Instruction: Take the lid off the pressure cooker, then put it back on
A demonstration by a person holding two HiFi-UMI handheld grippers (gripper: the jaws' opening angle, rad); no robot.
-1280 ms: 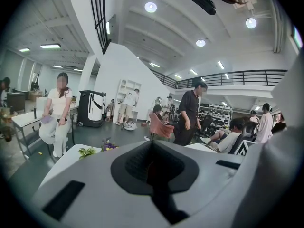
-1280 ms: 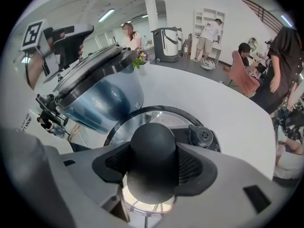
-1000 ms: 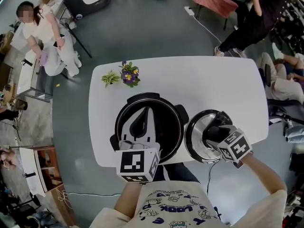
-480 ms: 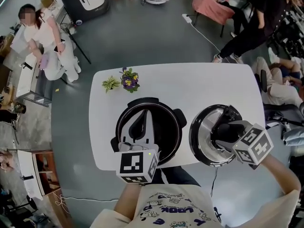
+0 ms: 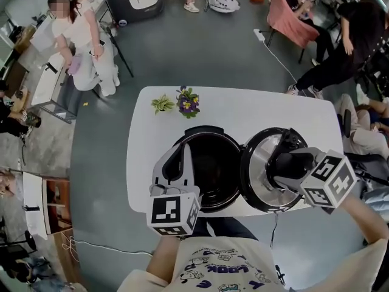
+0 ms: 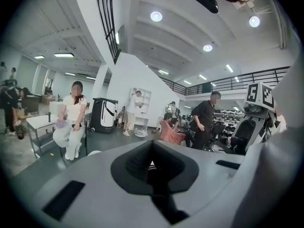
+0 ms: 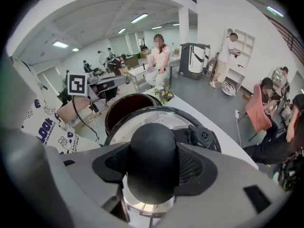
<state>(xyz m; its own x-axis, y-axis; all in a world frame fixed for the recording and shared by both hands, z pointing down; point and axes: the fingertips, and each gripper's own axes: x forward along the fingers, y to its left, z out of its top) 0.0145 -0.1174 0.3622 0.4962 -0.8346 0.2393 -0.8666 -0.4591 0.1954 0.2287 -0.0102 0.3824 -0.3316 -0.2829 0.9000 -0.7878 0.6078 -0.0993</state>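
Clamping the knob (image 7: 153, 153) of the lid (image 5: 256, 170) — right gripper (image 5: 281, 167).

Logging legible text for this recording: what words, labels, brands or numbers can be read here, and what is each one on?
"LOOK": printed on the person's shirt, upside down in the head view.
On the pressure cooker lid: any print is too small to read.
On each marker cube: square patterns only, no words or numbers.
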